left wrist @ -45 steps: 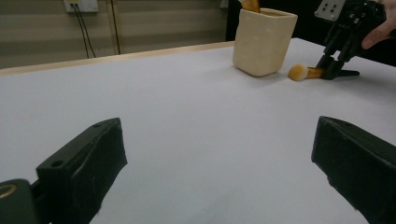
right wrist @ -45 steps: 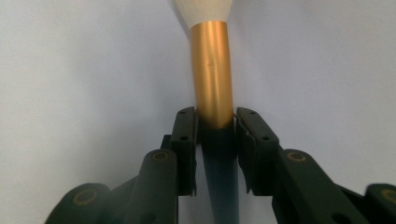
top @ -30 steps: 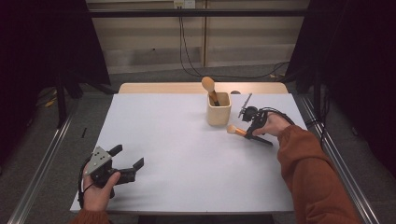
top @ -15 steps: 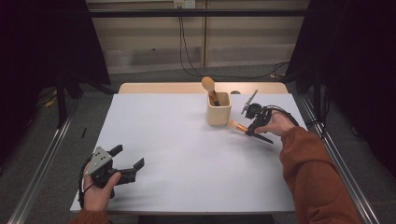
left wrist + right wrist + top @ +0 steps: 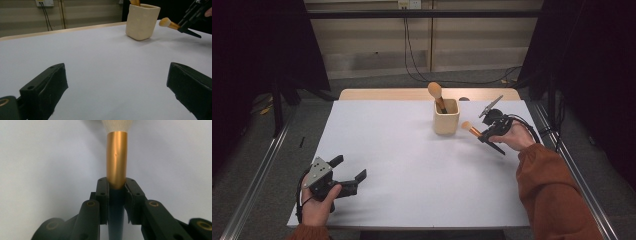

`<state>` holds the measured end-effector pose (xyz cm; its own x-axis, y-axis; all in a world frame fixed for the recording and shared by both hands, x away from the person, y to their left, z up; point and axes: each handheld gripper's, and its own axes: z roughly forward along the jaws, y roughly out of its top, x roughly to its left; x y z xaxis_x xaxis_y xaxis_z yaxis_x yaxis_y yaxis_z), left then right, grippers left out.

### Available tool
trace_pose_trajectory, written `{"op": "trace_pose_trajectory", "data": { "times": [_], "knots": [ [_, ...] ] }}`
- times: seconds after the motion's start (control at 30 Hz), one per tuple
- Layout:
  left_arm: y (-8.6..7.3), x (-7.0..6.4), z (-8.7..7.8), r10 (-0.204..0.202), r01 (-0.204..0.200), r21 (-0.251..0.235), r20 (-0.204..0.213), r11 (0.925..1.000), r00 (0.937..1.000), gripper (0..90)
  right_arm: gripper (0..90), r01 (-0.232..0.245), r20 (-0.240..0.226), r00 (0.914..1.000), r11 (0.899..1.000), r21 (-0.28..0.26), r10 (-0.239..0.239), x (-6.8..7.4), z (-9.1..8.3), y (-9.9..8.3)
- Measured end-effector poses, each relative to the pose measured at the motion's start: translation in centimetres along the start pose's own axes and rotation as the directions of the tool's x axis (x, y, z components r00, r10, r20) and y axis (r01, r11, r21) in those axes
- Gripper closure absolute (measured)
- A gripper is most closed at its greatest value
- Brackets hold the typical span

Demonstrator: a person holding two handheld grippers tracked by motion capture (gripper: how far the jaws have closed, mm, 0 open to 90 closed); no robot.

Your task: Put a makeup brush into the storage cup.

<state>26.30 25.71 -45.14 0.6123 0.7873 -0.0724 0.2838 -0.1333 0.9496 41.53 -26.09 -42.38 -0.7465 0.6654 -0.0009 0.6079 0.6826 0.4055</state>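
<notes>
The right gripper (image 5: 486, 134) squeezes a brush (image 5: 472, 129), lifted just beside the cup (image 5: 446, 120). The left gripper (image 5: 346, 170) rests far away, wide open.

The left gripper (image 5: 346, 169) rested low at about seven o'clock on the table, cupped in the left hand (image 5: 314, 202), its jaws spread wide apart. The right gripper (image 5: 484, 134) hung at about two o'clock, jaws clamped together, the sleeved right forearm (image 5: 552, 195) reaching up from five o'clock.
</notes>
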Motion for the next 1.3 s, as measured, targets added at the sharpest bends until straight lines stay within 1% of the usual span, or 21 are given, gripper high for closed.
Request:
{"op": "trace_pose_trajectory", "data": {
  "times": [0.07, 0.2, 0.33, 0.37, 0.4, 0.47, 0.5, 0.57, 0.6, 0.63, 0.73, 0.77, 0.87, 0.9, 1.03, 1.1, 1.13, 1.2, 1.23, 1.27, 1.3],
  "knots": [
    [0.0, 0.0, 0.0, -0.002, 0.002, 0.0, -0.003, 1.0, 1.0, 2.9, 75.1, -0.041, 0.015, 0.999, 0.998, -0.041, 0.042, 0.0, -0.4, -0.2],
    [0.0, 0.1, 0.0, 0.0, 0.0, 0.001, -0.004, 1.0, 1.0, 3.0, 75.1, -0.088, 0.026, 0.9955, 0.991, -0.1, 0.091, -0.2, -0.8, -0.6],
    [0.0, 0.0, 0.0, 0.0, 0.0, 0.001, -0.004, 1.0, 1.0, 3.0, 75.1, -0.118, 0.025, 0.9921, 0.981, -0.152, 0.123, -0.2, -1.1, -1.0],
    [0.0, 0.0, 0.0, 0.001, -0.001, 0.001, -0.005, 1.0, 1.0, 3.0, 75.1, -0.127, 0.023, 0.991, 0.979, -0.157, 0.132, -0.2, -1.2, -1.0],
    [0.0, 0.1, 0.0, 0.001, -0.001, 0.003, -0.005, 1.0, 1.0, 3.0, 75.1, -0.127, 0.025, 0.9908, 0.977, -0.17, 0.133, -0.2, -1.2, -1.0],
    [0.0, 0.1, 0.0, 0.001, -0.001, 0.001, -0.003, 1.0, 1.0, 3.0, 75.1, -0.143, 0.026, 0.9882, 0.971, -0.192, 0.151, -0.1, -1.2, -1.1],
    [0.0, 0.1, 0.0, 0.001, -0.001, 0.001, -0.003, 1.0, 1.0, 3.0, 75.1, -0.151, 0.033, 0.9864, 0.966, -0.211, 0.161, 0.0, -1.2, -1.2],
    [0.0, 0.1, 0.0, 0.0, 0.0, 0.001, -0.002, 1.0, 1.0, 2.9, 75.1, -0.17, 0.03, 0.9827, 0.954, -0.245, 0.182, 0.0, -1.3, -1.5],
    [0.0, 0.1, 0.0, 0.001, -0.001, 0.001, -0.003, 1.0, 1.0, 2.9, 75.1, -0.172, 0.026, 0.9824, 0.949, -0.264, 0.185, 0.0, -1.3, -1.6],
    [0.0, 0.1, 0.0, -0.001, 0.001, 0.001, -0.003, 1.0, 1.0, 3.0, 75.1, -0.18, 0.021, 0.9807, 0.941, -0.288, 0.194, 0.0, -1.5, -1.6],
    [0.0, 0.1, 0.0, -0.001, 0.001, 0.001, -0.004, 1.0, 1.0, 3.0, 75.1, -0.182, 0.035, 0.978, 0.924, -0.336, 0.206, 0.2, -1.9, -1.6],
    [0.0, 0.1, 0.0, 0.001, -0.001, 0.001, -0.003, 1.0, 1.0, 3.0, 75.1, -0.19, 0.038, 0.9756, 0.918, -0.35, 0.216, 0.2, -2.0, -1.6],
    [0.0, 0.2, 0.0, -0.007, 0.007, 0.002, -0.006, 1.0, 1.0, 3.1, 75.1, -0.204, 0.024, 0.9725, 0.896, -0.395, 0.232, 0.2, -2.2, -1.7],
    [0.0, 0.2, -0.1, -0.008, 0.008, 0.001, -0.006, 1.0, 0.9999, 3.1, 75.1, -0.199, 0.024, 0.9734, 0.895, -0.4, 0.228, 0.2, -2.2, -1.8],
    [0.0, 0.1, 0.0, -0.003, 0.003, 0.002, -0.005, 1.0, 1.0, 3.1, 75.0, -0.203, 0.019, 0.972, 0.876, -0.437, 0.234, 0.4, -2.1, -2.1],
    [0.0, 0.1, 0.0, -0.002, 0.002, 0.001, -0.004, 1.0, 1.0, 3.1, 75.1, -0.21, 0.007, 0.9704, 0.859, -0.466, 0.241, 0.4, -2.0, -2.4],
    [0.0, 0.1, 0.0, -0.002, 0.002, 0.002, -0.005, 1.0, 1.0, 3.1, 75.1, -0.211, 0.004, 0.9704, 0.855, -0.474, 0.242, 0.4, -2.0, -2.5],
    [0.0, 0.1, 0.0, -0.004, 0.004, 0.001, -0.006, 1.0, 1.0, 3.1, 75.1, -0.215, 0.0, 0.9689, 0.841, -0.496, 0.247, 0.4, -2.1, -2.6],
    [0.0, 0.1, 0.0, -0.004, 0.004, 0.003, -0.005, 1.0, 1.0, 3.1, 75.1, -0.22, -0.007, 0.9676, 0.832, -0.51, 0.252, 0.4, -2.2, -2.6],
    [0.0, 0.1, 0.0, 0.001, -0.001, 0.004, -0.001, 1.0, 1.0, 3.1, 75.1, -0.219, -0.004, 0.9673, 0.829, -0.515, 0.253, 0.4, -2.2, -2.6],
    [0.0, 0.0, 0.0, -0.001, 0.001, 0.003, -0.001, 1.0, 1.0, 3.1, 75.0, -0.22, -0.001, 0.9662, 0.824, -0.522, 0.258, 0.4, -2.2, -2.6]
  ]
}}
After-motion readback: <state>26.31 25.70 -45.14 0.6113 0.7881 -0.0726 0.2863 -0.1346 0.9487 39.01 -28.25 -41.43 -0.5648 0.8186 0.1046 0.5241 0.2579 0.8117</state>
